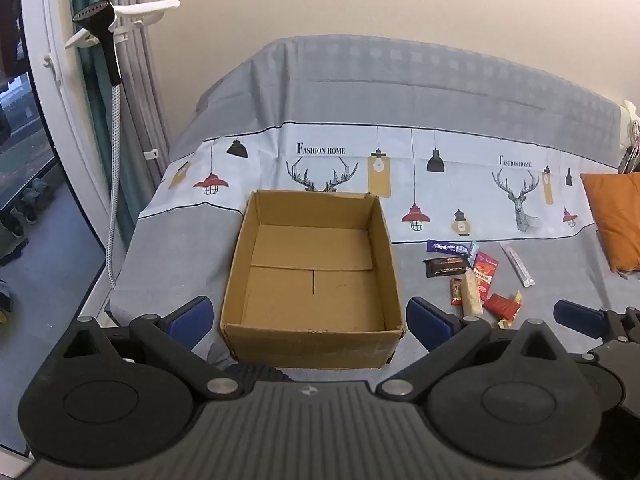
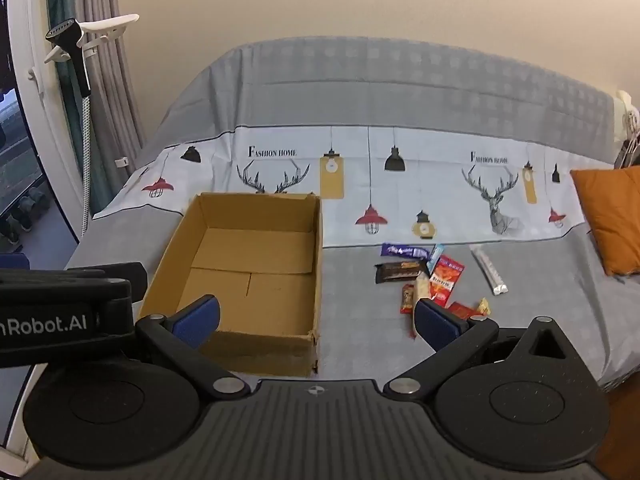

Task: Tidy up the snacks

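An open, empty cardboard box [image 1: 316, 272] sits on the cloth-covered bed; it also shows in the right wrist view [image 2: 248, 276]. To its right lies a pile of snacks [image 1: 472, 280]: a purple bar [image 2: 404, 251], a dark brown bar [image 2: 400, 272], a red packet [image 2: 446, 280], a beige bar, small red wrappers and a silver stick pack [image 2: 490, 270]. My left gripper [image 1: 310, 324] is open and empty, its fingers either side of the box's near wall. My right gripper [image 2: 318, 322] is open and empty, near the box's right front corner, left of the snacks.
An orange cushion [image 1: 616, 220] lies at the bed's right edge. A garment steamer [image 1: 100, 28] with hose hangs at the left by curtains and a window. The bed's left edge drops to the floor. The left gripper's body [image 2: 60, 316] shows left in the right wrist view.
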{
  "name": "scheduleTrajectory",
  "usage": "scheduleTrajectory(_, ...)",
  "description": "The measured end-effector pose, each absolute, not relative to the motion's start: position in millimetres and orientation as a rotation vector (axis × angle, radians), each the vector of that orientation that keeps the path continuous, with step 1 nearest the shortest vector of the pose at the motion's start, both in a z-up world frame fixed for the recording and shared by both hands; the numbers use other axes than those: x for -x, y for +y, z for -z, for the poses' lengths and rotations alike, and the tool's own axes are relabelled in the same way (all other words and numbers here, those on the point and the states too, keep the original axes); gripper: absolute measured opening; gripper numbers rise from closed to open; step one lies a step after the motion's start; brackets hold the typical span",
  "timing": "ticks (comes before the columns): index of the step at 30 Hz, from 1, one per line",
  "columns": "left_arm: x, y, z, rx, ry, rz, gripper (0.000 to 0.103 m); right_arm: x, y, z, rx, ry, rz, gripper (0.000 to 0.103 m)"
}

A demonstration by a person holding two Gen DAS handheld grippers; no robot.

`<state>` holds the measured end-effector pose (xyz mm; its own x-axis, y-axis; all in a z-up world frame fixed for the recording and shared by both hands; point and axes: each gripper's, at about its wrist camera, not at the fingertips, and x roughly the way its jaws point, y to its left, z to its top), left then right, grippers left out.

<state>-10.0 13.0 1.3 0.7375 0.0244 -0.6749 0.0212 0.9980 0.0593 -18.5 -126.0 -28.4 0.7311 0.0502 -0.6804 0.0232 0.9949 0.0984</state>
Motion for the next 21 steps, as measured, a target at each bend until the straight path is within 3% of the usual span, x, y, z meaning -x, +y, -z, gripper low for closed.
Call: scheduleTrajectory(21,10.9,13.2,1.0,-0.081,0.758,-0.004,0.103,17.7,-132.7,30.3,-0.125,0.774,-0.049,0.103)
